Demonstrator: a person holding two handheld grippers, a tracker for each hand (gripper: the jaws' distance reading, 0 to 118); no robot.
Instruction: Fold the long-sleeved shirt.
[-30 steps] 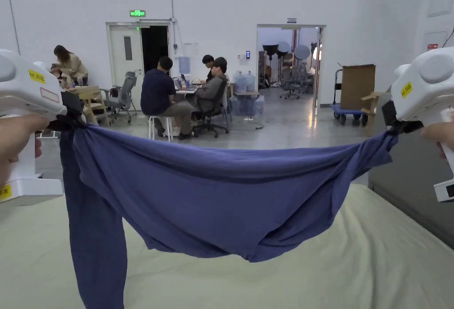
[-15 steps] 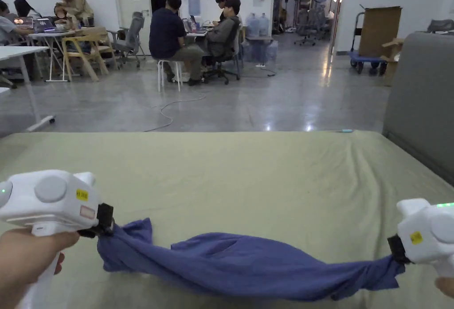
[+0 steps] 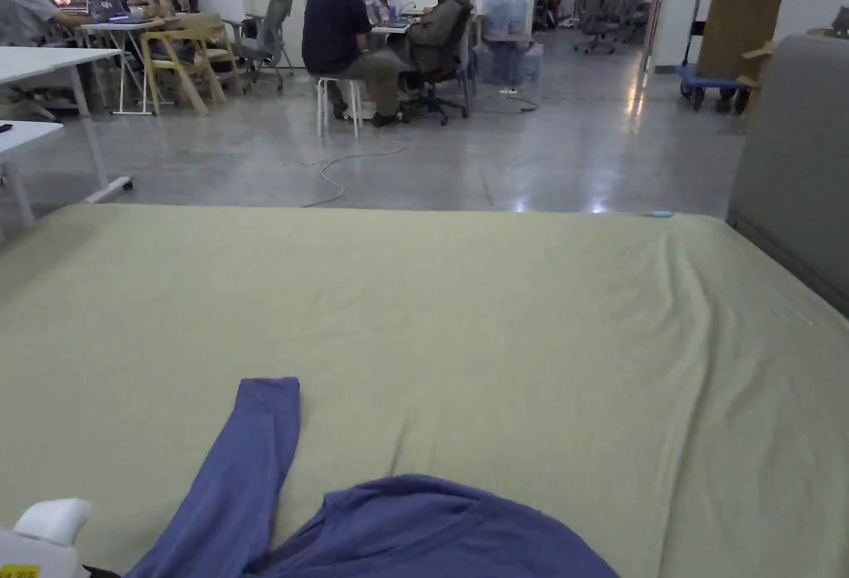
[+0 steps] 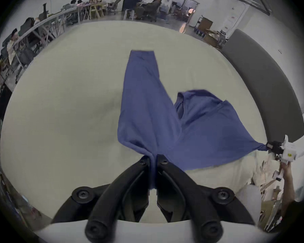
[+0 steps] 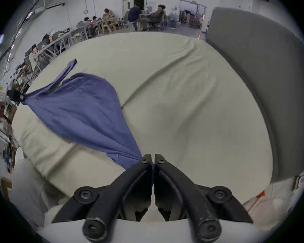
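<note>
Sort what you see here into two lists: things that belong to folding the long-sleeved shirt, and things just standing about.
Belongs to the job:
blue shirt, one sleeve laid out flat
left gripper, shut on the shirt
right gripper, shut on the shirt
green bed sheet under it

Just about:
grey headboard
white stool
wooden chair
blue trolley

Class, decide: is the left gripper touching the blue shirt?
Touching. In the left gripper view, the left gripper has both jaws closed on a bunched edge of the blue shirt.
</note>
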